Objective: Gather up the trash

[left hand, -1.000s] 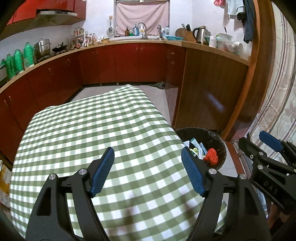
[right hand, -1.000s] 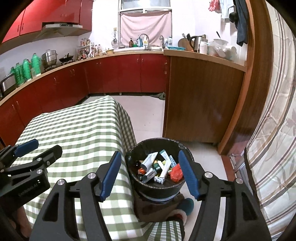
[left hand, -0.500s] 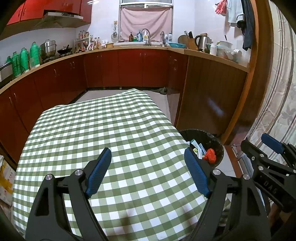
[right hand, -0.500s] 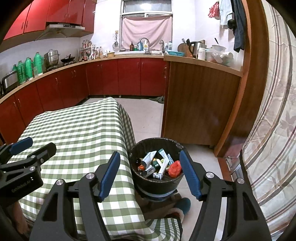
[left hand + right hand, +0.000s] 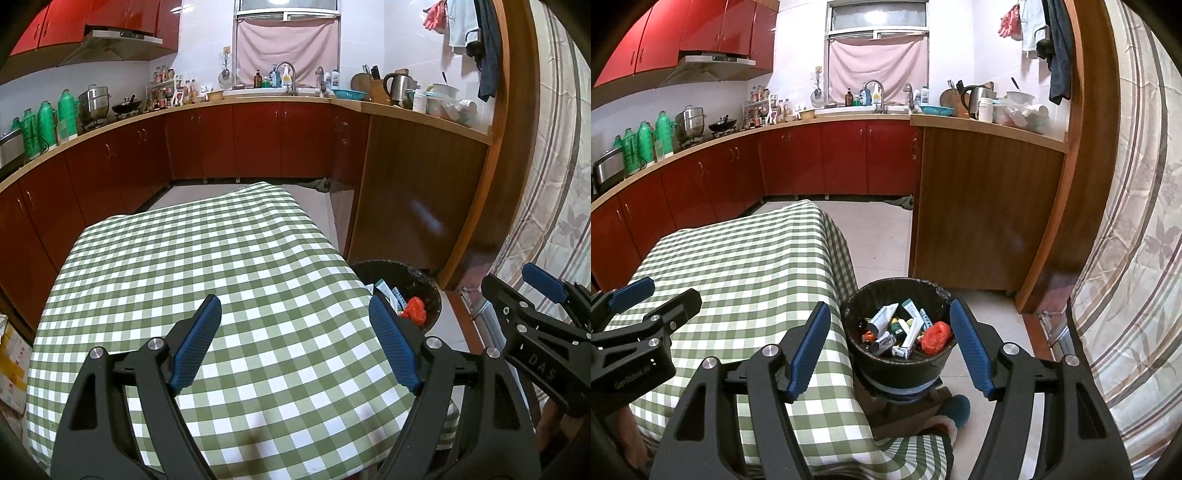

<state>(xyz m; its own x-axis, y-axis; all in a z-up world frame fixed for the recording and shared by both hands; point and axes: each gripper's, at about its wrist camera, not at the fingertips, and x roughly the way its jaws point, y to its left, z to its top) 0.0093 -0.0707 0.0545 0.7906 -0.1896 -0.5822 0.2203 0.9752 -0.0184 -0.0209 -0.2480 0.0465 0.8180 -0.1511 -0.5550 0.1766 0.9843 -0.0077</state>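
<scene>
Both grippers raised, pulled back since prior frame. Left gripper [image 5: 295,343]: ribbed blue pads spread wide, empty, over green-check cloth [image 5: 207,280]. Right gripper [image 5: 888,345]: spread, empty; round black bin [image 5: 897,363] w/ tubes, red wrapper [image 5: 936,334] just ahead, below.

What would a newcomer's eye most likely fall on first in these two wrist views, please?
Probably the green-and-white checked tablecloth that fills the middle of both views, with nothing lying on the part that shows. Next, the black trash bin on the floor at the table's right edge, holding tubes, small bottles and a red crumpled wrapper. The left gripper and right gripper both hang open and hold nothing.
</scene>
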